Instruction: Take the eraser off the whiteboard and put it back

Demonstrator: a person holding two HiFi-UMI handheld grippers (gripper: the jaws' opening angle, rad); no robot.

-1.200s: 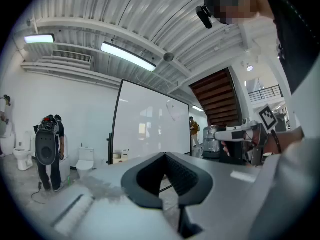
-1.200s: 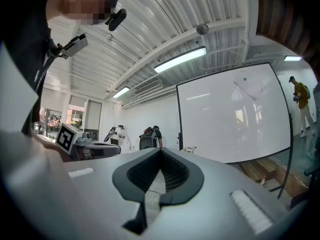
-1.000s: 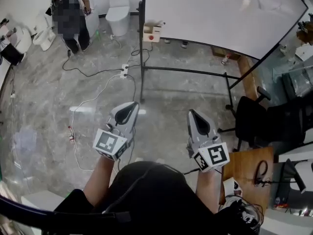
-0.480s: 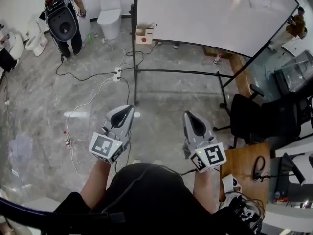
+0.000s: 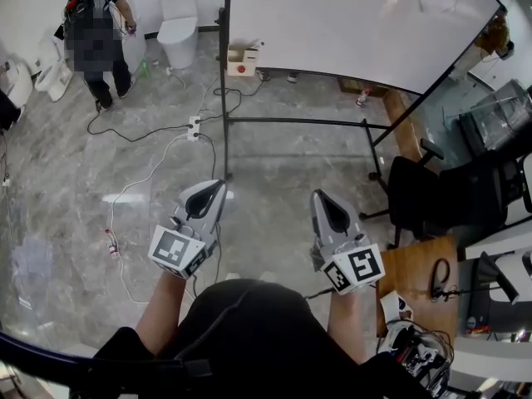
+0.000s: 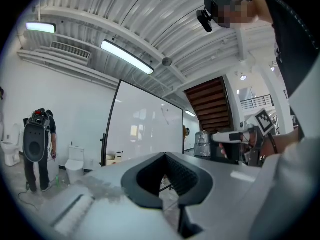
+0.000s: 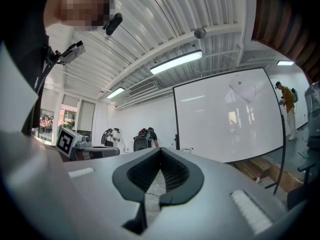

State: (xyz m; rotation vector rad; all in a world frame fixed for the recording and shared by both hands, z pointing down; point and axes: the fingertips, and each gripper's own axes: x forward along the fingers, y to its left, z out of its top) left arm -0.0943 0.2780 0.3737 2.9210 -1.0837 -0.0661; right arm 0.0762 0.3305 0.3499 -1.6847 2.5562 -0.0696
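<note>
Pointing towards the whiteboard [image 5: 349, 23] in the upper right of the head view, the left gripper [image 5: 218, 186] and right gripper [image 5: 321, 196] sit side by side at lower centre, well apart from it, jaws closed together and empty. The eraser is too small to pick out

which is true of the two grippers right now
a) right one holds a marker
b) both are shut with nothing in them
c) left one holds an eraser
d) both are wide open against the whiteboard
b: in each gripper's own view the jaw tips meet with nothing between them, so the left gripper and the right gripper are shut and empty, and the head view shows both well short of the whiteboard.
</note>
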